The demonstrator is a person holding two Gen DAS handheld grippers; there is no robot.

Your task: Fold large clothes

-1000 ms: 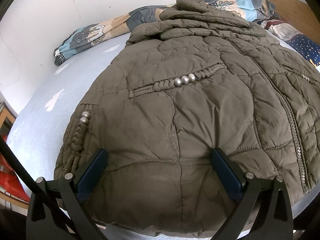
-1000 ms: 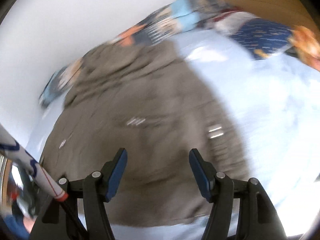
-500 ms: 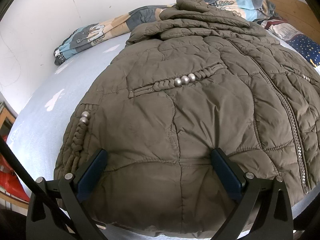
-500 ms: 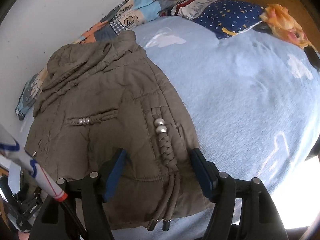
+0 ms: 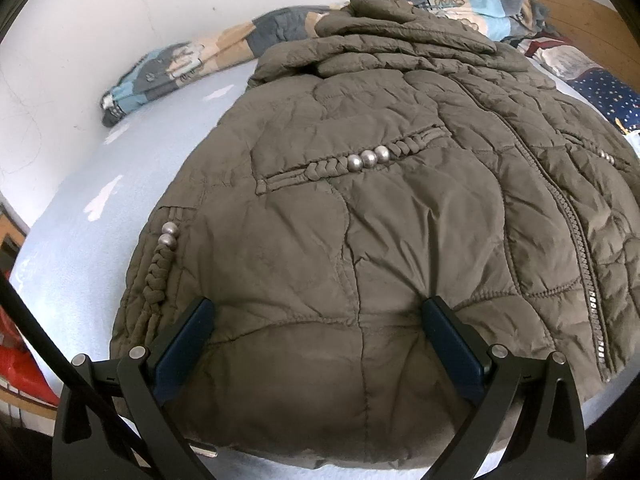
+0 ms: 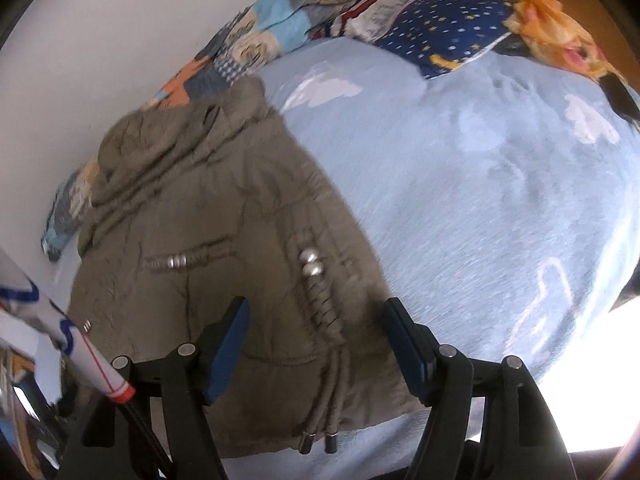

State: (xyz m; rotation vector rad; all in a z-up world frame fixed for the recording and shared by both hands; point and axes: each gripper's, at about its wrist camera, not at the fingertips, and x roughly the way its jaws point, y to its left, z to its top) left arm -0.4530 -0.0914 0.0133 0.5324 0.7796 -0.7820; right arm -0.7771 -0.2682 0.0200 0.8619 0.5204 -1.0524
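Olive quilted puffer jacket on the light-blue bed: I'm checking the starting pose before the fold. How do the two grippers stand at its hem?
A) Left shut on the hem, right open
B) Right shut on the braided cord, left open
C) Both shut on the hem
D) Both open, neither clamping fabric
D: the left gripper and right gripper both show wide-apart blue pads over the olive quilted puffer jacket, with no fabric pinched.

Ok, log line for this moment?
stage: pre-grasp | jacket: flat on bed, unfolded | left gripper: open over hem | right gripper: open astride braided cord
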